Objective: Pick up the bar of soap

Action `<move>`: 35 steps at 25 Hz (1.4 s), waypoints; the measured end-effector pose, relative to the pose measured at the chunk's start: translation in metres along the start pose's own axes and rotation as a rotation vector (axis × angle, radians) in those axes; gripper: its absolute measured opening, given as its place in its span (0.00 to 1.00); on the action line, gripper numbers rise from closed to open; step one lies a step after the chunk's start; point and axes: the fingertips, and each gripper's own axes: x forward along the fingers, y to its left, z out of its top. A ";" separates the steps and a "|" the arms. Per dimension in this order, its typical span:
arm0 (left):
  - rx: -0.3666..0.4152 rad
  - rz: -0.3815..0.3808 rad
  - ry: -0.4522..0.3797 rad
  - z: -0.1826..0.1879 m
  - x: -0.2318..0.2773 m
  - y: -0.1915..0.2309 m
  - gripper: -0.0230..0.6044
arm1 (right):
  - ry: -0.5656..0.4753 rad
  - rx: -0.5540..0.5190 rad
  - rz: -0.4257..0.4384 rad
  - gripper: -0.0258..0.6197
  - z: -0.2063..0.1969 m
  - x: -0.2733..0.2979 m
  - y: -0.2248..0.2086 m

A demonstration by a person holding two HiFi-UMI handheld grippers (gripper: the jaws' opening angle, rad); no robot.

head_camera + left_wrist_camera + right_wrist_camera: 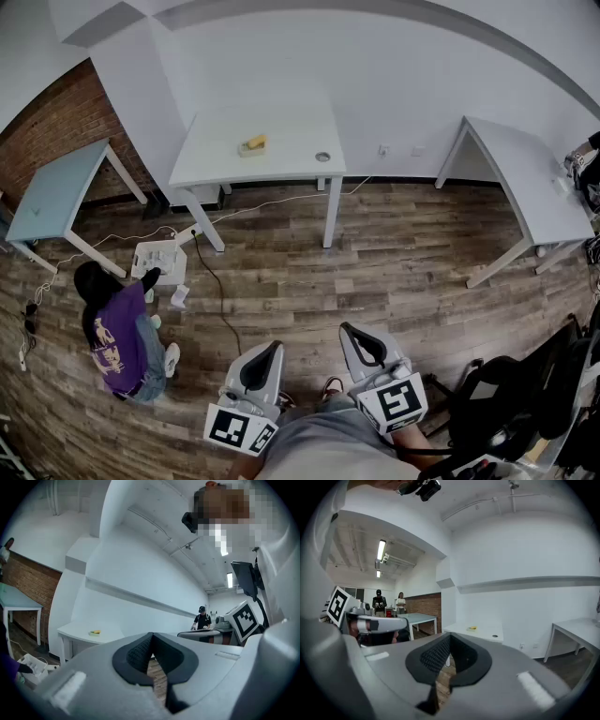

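Well beyond right tool [356, 336], soap [253, 144] on table [281, 127].

Soft, even brightness from ceiling tubes [381, 550]; heavy fisheye curving, dark vignetted corners.

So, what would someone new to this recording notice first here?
Probably the yellow bar of soap on the white table against the far wall. Next, the person in a purple top crouched on the wooden floor at left. The left tongs and right tongs are shut and empty, held low, far from the table.
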 end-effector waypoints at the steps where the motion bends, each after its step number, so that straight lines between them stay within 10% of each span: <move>1: -0.001 -0.002 0.000 -0.001 0.001 -0.002 0.04 | 0.000 0.002 0.000 0.04 -0.001 -0.001 -0.002; 35: 0.049 -0.038 0.023 -0.012 0.088 -0.038 0.04 | -0.041 0.059 0.065 0.04 -0.009 0.001 -0.068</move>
